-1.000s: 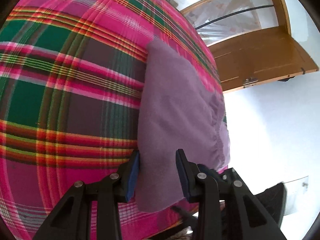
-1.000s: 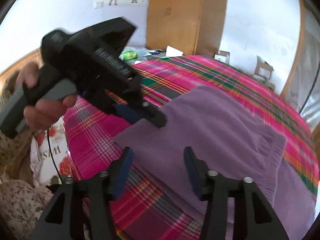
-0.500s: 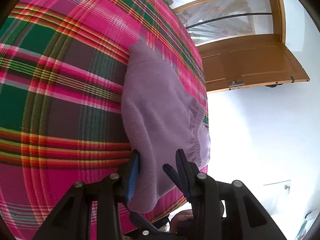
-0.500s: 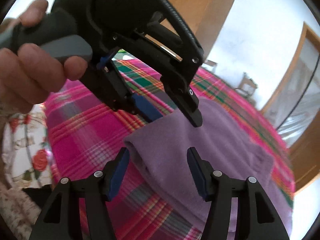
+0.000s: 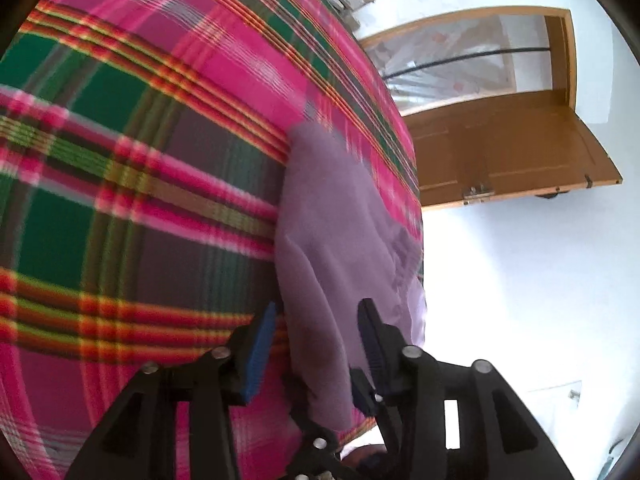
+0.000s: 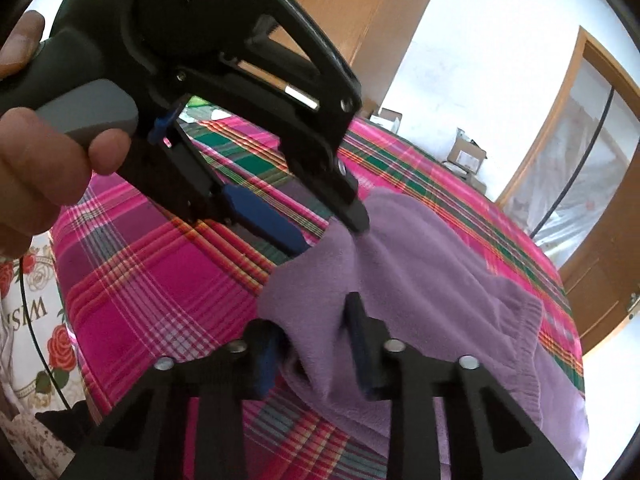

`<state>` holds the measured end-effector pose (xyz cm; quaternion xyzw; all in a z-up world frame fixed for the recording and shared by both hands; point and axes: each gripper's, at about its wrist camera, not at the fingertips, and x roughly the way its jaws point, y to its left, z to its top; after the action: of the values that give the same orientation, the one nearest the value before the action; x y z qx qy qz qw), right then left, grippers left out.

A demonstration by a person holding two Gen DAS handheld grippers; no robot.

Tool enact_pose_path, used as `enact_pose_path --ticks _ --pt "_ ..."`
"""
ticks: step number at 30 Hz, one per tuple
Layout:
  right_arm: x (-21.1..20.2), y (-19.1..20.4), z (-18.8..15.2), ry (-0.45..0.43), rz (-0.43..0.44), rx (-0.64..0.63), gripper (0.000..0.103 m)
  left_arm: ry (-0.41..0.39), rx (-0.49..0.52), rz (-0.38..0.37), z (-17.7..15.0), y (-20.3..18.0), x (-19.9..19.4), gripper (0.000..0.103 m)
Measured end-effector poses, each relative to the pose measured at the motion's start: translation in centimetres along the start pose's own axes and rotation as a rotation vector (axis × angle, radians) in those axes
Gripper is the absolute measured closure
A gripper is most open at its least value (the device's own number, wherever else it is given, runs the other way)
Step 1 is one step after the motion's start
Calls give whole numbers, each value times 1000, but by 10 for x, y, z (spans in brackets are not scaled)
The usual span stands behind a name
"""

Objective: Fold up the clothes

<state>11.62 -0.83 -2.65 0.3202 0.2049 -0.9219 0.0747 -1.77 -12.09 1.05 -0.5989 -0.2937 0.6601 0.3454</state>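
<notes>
A folded purple garment lies along the right edge of a bed with a pink and green plaid cover. My left gripper has the garment's near corner between its blue pads, and its jaws are opening. The right wrist view shows that left gripper, held by a person's hand, with the purple garment tented up to its fingertips. My right gripper is just below it. Its jaws are closing, and the cloth of the same corner is bunched between its pads.
The plaid cover spreads left and far from the garment. A wooden door stands open past the bed's right edge over a white floor. Cardboard boxes and a wooden wardrobe stand behind the bed. Floral fabric hangs at the near left.
My right gripper's jaws have narrowed onto the garment's corner, which is now bunched and lifted. The left gripper has stayed at the same corner with its jaws slightly wider.
</notes>
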Motion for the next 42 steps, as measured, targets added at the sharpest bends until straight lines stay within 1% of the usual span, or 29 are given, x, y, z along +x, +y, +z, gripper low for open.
enact_pose_path --ticks 3,7,10,13,16,18,19,20,22,23,24,26,29,33,37,42 --pt "-6 -5 -5 -9 -5 1 83 -4 -19 24 7 4 6 59" --pt "-13 -15 -8 -25 -3 19 86 29 8 39 19 -3 25 59" --pt "-20 -20 -10 -36 5 24 87 40 9 45 31 -6 36 59" --pt "-21 -22 -7 -41 12 36 88 51 16 51 33 -5 39 59" --pt "-23 -25 -3 -47 15 48 88 90 23 40 38 -10 50 59" --pt "-23 -27 -1 -48 19 55 88 103 18 34 43 -11 55 59" --pt "-24 -29 -1 -51 22 58 88 111 18 31 46 -11 57 61" --pt "-26 -30 -1 -54 27 61 88 114 19 33 48 -11 59 65" --pt "-29 -31 0 -55 34 66 88 114 18 41 51 -10 60 69" --pt "-29 -31 0 -54 36 68 88 114 16 38 51 -10 61 73" --pt "-29 -32 1 -55 36 72 88 115 13 31 51 -9 61 76" --pt "-29 -32 4 -56 38 74 89 114 12 6 51 -7 57 83" --pt "-32 -29 8 -65 37 78 90 110 19 -28 51 -7 50 86" --pt "-40 -21 17 -81 36 79 90 88 57 -55 53 -13 41 87" --pt "-28 -25 34 -86 35 64 90 72 78 -62 53 -15 34 88" --pt "-29 -18 47 -107 46 50 91 31 90 -69 54 -13 17 88"
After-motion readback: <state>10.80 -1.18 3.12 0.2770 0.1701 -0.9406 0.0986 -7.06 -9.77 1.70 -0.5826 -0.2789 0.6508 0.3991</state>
